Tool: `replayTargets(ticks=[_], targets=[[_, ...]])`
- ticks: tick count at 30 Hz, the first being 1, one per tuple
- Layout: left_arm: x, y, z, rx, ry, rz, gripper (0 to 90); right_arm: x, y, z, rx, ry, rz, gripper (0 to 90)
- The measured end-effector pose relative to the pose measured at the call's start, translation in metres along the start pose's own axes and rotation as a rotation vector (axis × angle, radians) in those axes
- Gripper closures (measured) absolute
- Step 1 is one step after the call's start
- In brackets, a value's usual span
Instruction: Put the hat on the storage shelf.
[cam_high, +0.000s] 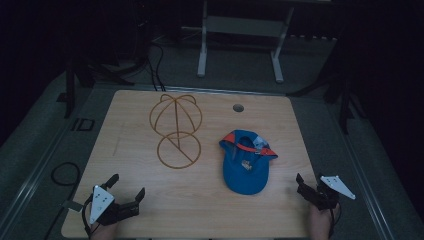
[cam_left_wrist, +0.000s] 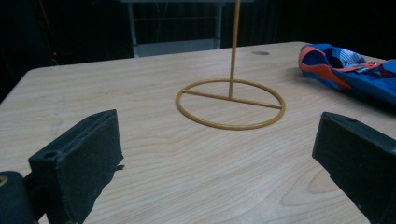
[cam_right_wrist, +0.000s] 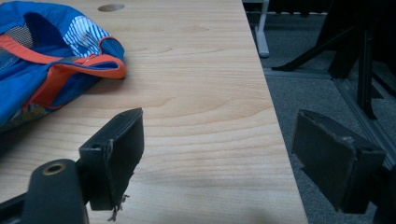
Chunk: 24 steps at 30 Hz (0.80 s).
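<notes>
A blue cap (cam_high: 245, 162) with orange trim lies upside down on the wooden table (cam_high: 200, 200), right of centre. A yellow wire stand (cam_high: 176, 131) with a round base and a domed top rises left of it. My left gripper (cam_high: 126, 186) rests open at the front left corner, nothing between its jaws. In the left gripper view the stand's ring base (cam_left_wrist: 230, 103) lies ahead and the cap (cam_left_wrist: 350, 70) sits at the far right. My right gripper (cam_high: 310, 182) is open at the front right edge, one jaw over the floor. The cap (cam_right_wrist: 51, 60) is to its left.
A round hole (cam_high: 238, 107) is cut in the table near its far edge. Beyond the table stands a white frame (cam_high: 240, 35) on grey floor, with dark stands and cables (cam_high: 155, 65) around. The table edge (cam_right_wrist: 275, 130) runs between my right jaws.
</notes>
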<state>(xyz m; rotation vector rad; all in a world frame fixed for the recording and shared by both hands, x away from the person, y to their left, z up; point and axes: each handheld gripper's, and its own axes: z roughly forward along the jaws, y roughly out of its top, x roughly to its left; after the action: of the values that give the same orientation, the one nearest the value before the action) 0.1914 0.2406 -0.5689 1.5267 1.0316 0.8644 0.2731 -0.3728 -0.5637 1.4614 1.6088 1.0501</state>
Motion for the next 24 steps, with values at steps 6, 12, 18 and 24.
replayTargets(ticks=[6,12,18,24], targets=[[-0.001,0.001,0.000,-0.006,-0.002,-0.006,1.7,0.002,0.000,0.000,0.015,0.018,-0.014,16.7],[-0.004,0.001,0.001,0.003,-0.013,-0.001,1.7,0.008,0.001,0.000,0.045,0.076,-0.015,15.9],[-0.009,0.003,0.001,-0.014,-0.022,-0.008,1.8,0.015,0.017,0.001,0.081,0.154,-0.023,15.3],[-0.014,0.003,0.003,-0.006,-0.043,0.004,1.8,0.026,0.041,0.007,0.114,0.205,-0.040,12.9]])
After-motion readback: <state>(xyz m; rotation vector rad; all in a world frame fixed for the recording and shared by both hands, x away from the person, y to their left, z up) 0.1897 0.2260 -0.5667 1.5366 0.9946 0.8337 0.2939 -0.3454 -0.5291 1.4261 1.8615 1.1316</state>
